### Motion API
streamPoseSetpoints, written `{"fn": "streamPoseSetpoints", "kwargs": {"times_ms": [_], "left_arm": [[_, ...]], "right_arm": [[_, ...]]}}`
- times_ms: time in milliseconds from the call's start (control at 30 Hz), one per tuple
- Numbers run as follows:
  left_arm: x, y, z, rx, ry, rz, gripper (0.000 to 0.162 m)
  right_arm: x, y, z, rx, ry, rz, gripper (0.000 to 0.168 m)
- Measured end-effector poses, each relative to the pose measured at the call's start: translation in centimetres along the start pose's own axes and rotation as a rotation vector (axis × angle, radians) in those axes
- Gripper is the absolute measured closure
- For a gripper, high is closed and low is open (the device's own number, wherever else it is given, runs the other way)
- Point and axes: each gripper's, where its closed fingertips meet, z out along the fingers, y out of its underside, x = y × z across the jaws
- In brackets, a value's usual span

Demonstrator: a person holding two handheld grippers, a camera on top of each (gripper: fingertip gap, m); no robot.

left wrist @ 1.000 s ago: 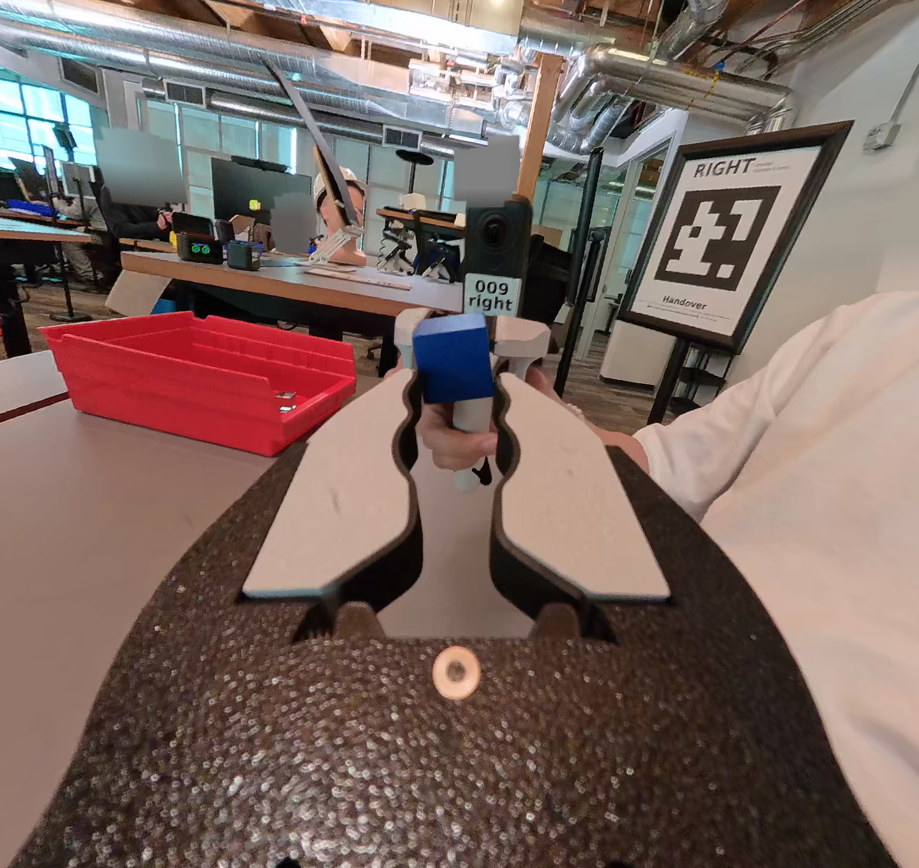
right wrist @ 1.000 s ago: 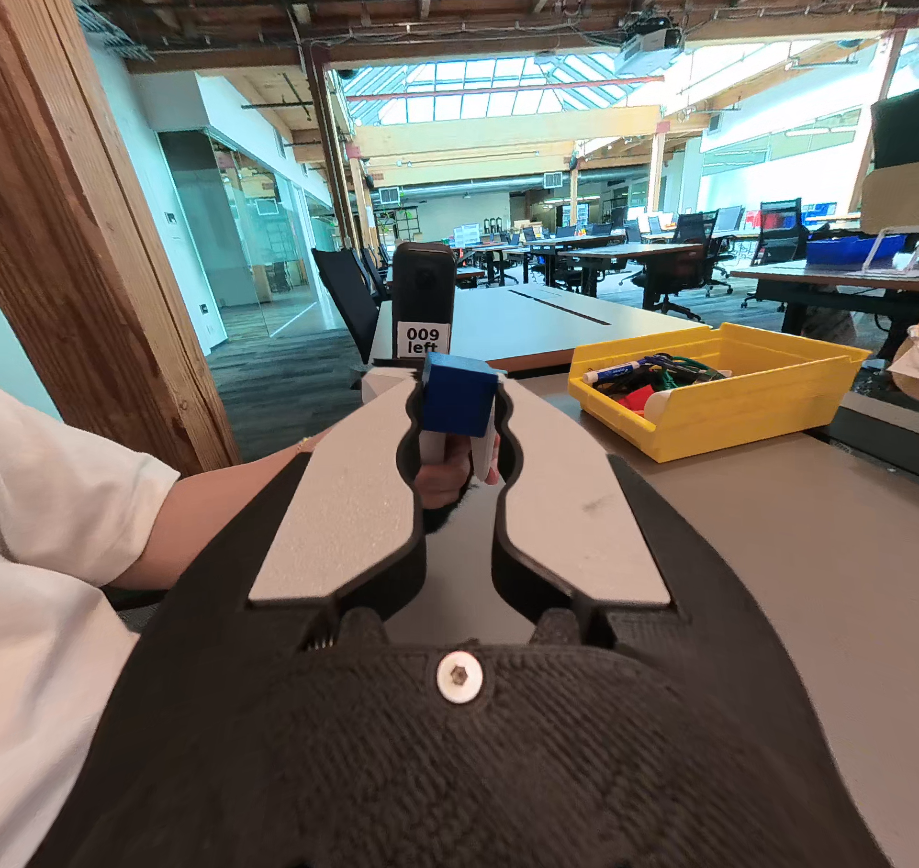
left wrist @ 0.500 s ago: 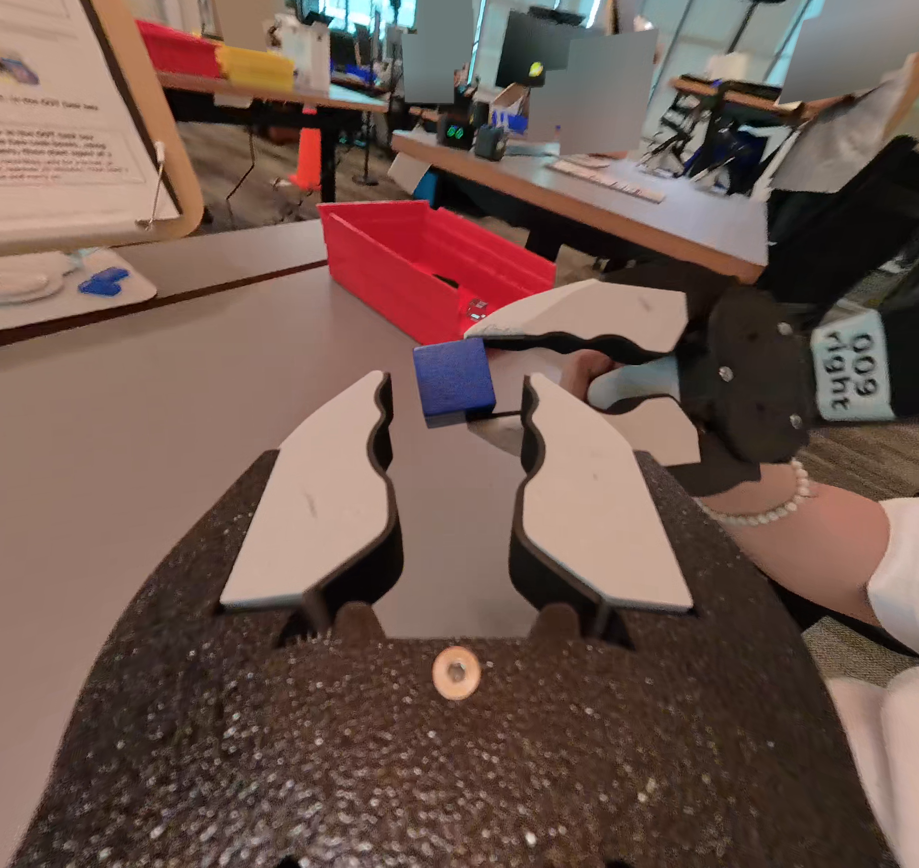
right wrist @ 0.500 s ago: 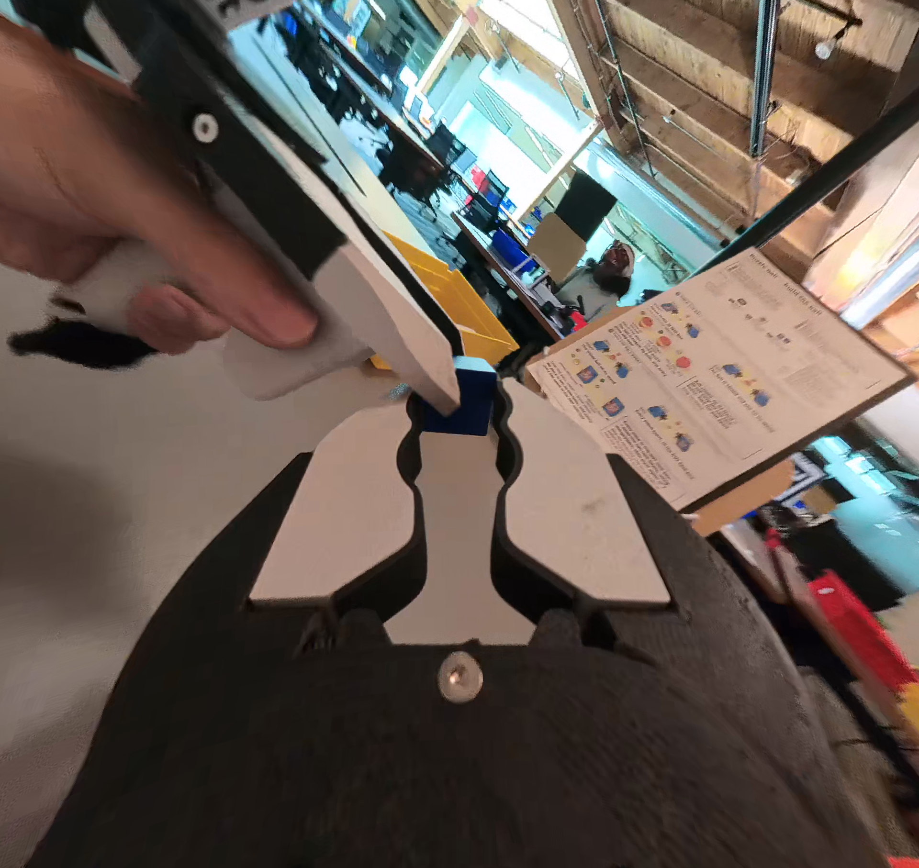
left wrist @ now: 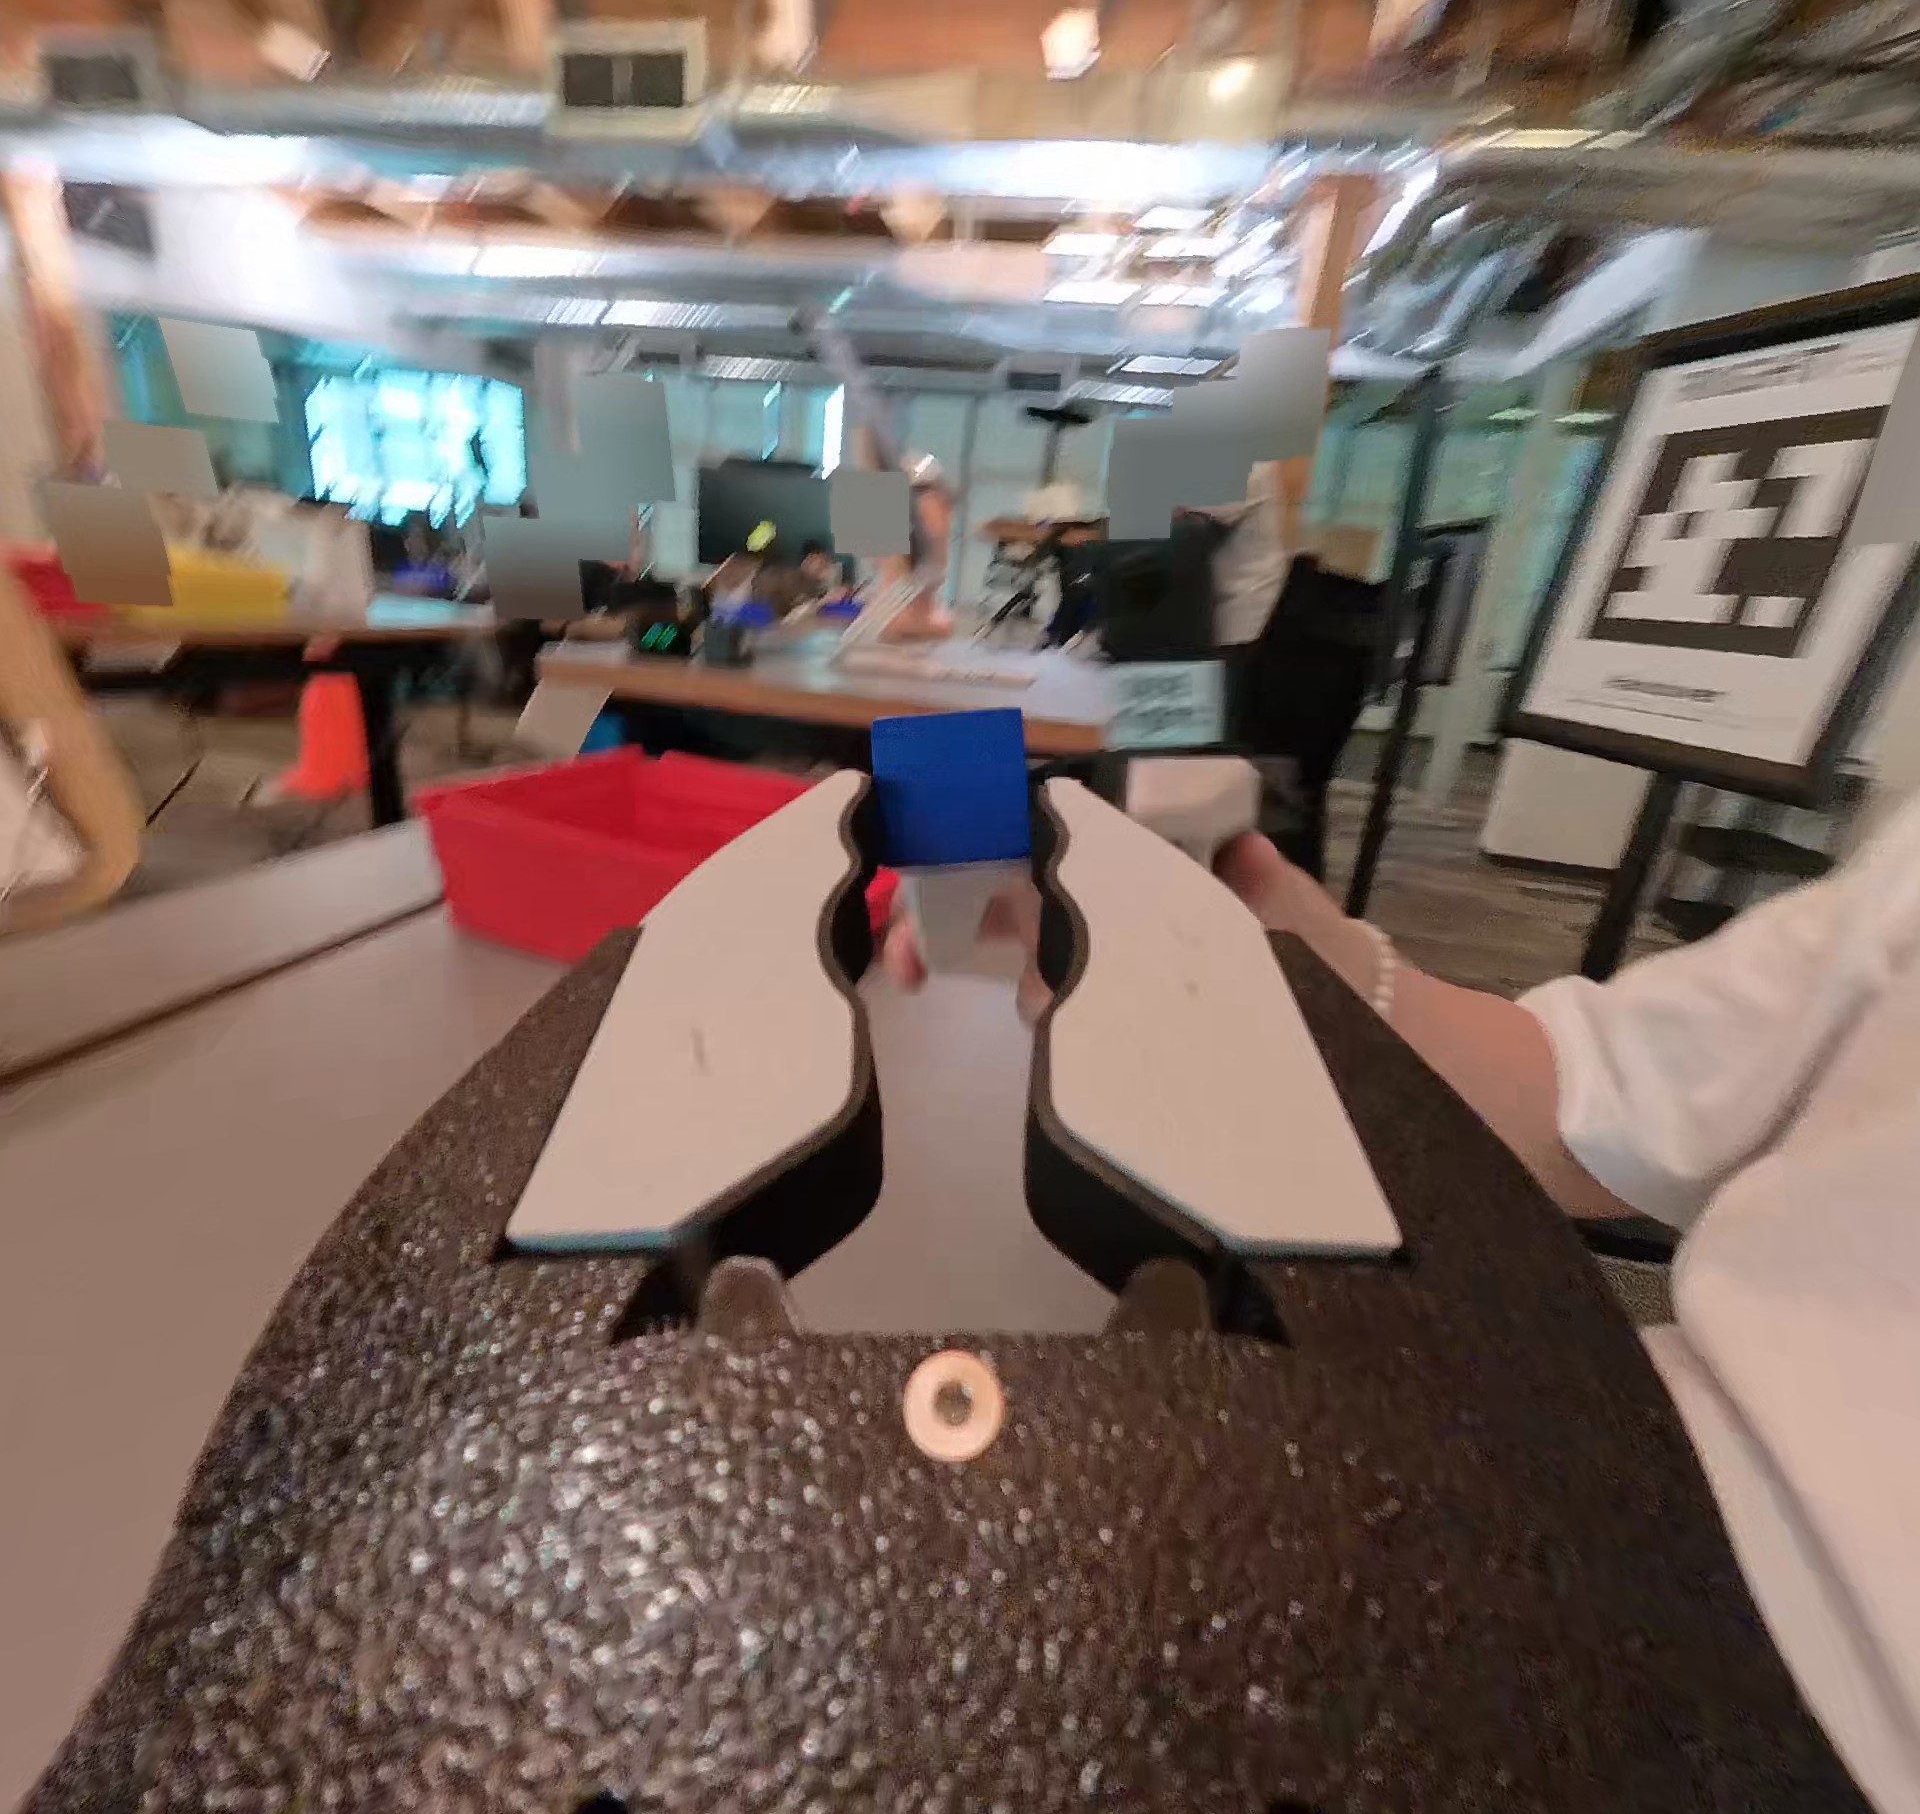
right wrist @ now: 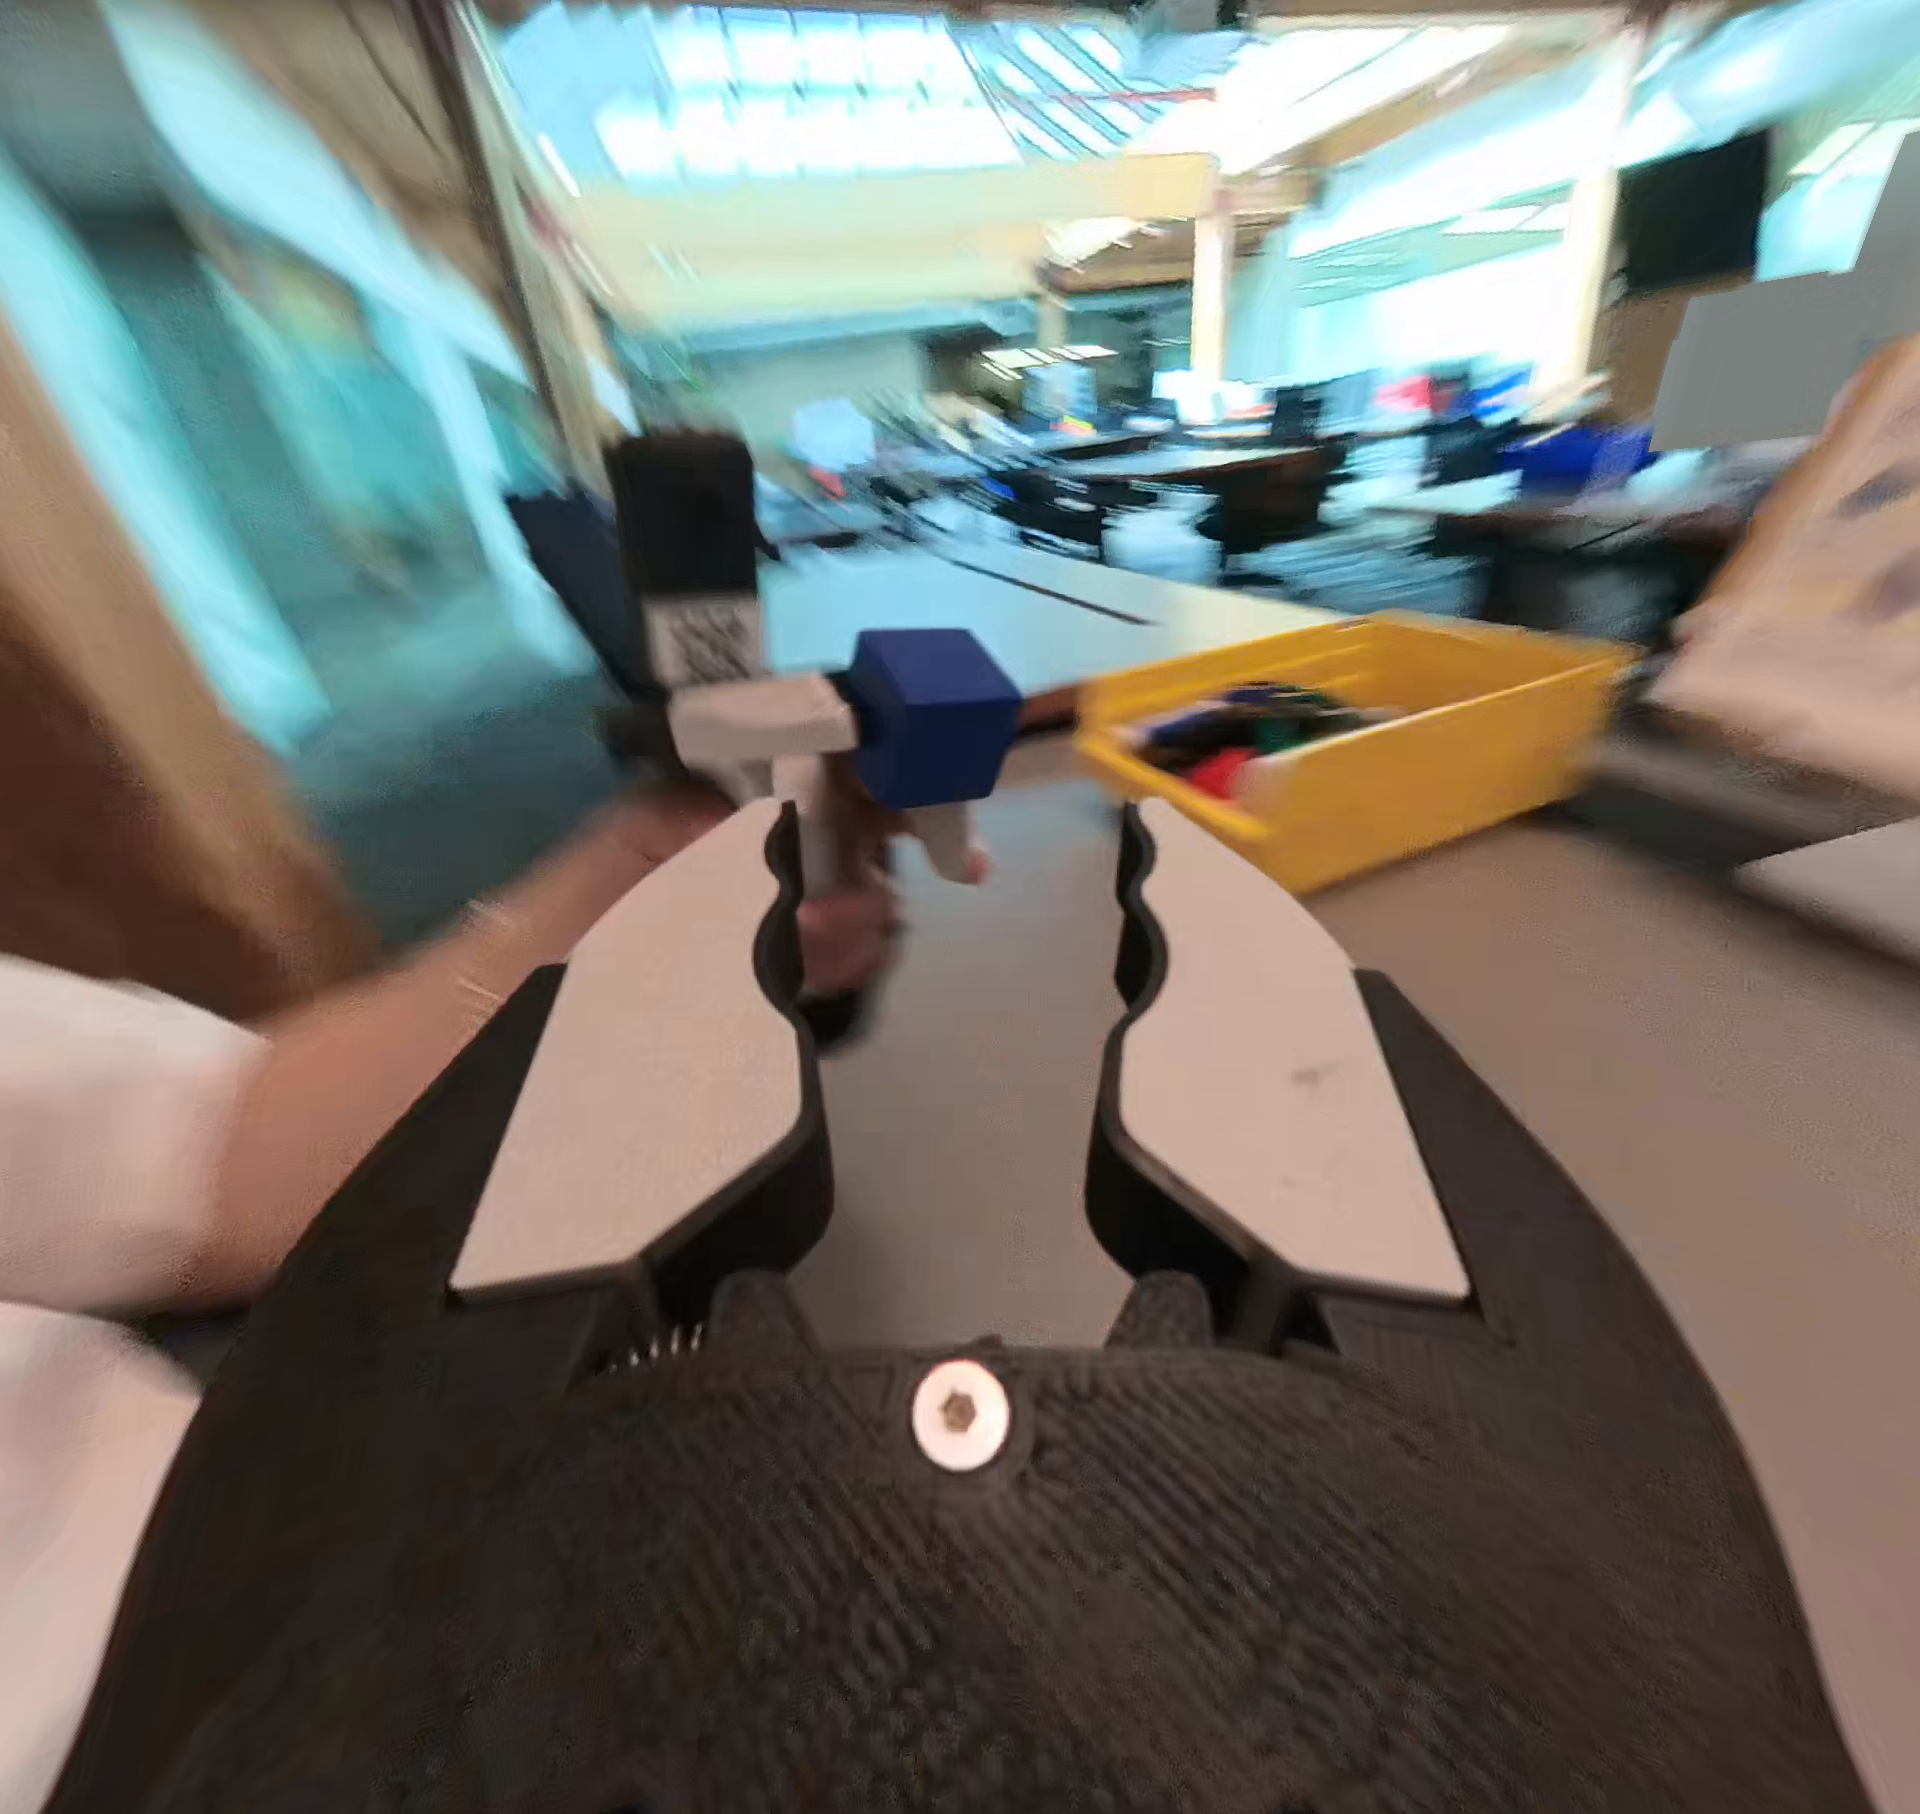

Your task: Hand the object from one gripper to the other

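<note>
Left hand-held gripper (left wrist: 951,798): fingers drawn in on a blue cube (left wrist: 951,785), pinching it at the fingertips, one pad against each side face. Cube held up off the counter (left wrist: 208,1193), top face level with the fingertips.

Right hand-held gripper (right wrist: 956,829): fingers spread wide, nothing between them. From the right wrist view the cube (right wrist: 935,715) sits just beyond and slightly left of the open gap, apart from both pads, clamped at the tips of the left hand-held gripper, which reaches in from the left. A hand is wrapped around that tool's grip below the cube; white sleeve at the lower left edge.

In the left wrist view, the right hand-held gripper shows only partly beyond the cube, a pale piece and a hand (left wrist: 1262,876) to the right, with a beaded bracelet at the wrist and a white sleeve (left wrist: 1714,1037).

Surroundings: grey counter under both tools. Red bin (left wrist: 582,850) on it, beyond the left tool. Yellow bin (right wrist: 1382,756) on it, right of the cube in the right wrist view, with mixed small items inside, too blurred to name. Framed sign (left wrist: 1725,559) with a black-and-white marker on a stand at right. Both views motion-blurred.
</note>
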Motion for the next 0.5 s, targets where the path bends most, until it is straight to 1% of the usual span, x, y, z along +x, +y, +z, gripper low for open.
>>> {"fn": "streamPoseSetpoints", "kwargs": {"times_ms": [67,133,167,233,300,333,367,467,500], "left_arm": [[1.5,-0.8,-0.4,0.083,0.108,0.062,0.135],[2.5,-0.9,-0.5,0.119,0.176,0.11,0.135],[2.8,-0.6,-0.4,0.119,0.196,0.132,0.135],[3.4,0.0,-0.4,0.114,0.226,0.195,0.135],[3.8,0.5,-0.3,0.097,0.25,0.234,0.135],[3.9,0.8,-0.3,0.086,0.253,0.245,0.135],[3.7,1.0,-0.2,0.08,0.243,0.255,0.135],[3.1,1.5,0.0,0.068,0.211,0.269,0.135],[2.8,1.7,0.0,0.054,0.195,0.274,0.135]], "right_arm": [[-1.1,-0.7,-0.2,0.069,-0.213,0.391,0.101],[-2.8,-0.8,-0.4,0.068,-0.443,0.684,0.104],[-3.4,-0.6,-0.3,0.055,-0.511,0.78,0.106],[-4.0,-0.2,0.1,0.047,-0.564,0.867,0.11],[-4.2,-0.1,0.4,0.056,-0.584,0.908,0.11],[-4.1,-0.5,0.4,0.081,-0.605,0.944,0.112],[-4.2,-0.8,0.2,0.097,-0.629,0.969,0.12],[-3.7,0.0,0.5,0.075,-0.57,0.923,0.133],[-3.4,0.1,0.5,0.081,-0.552,0.91,0.133]]}}
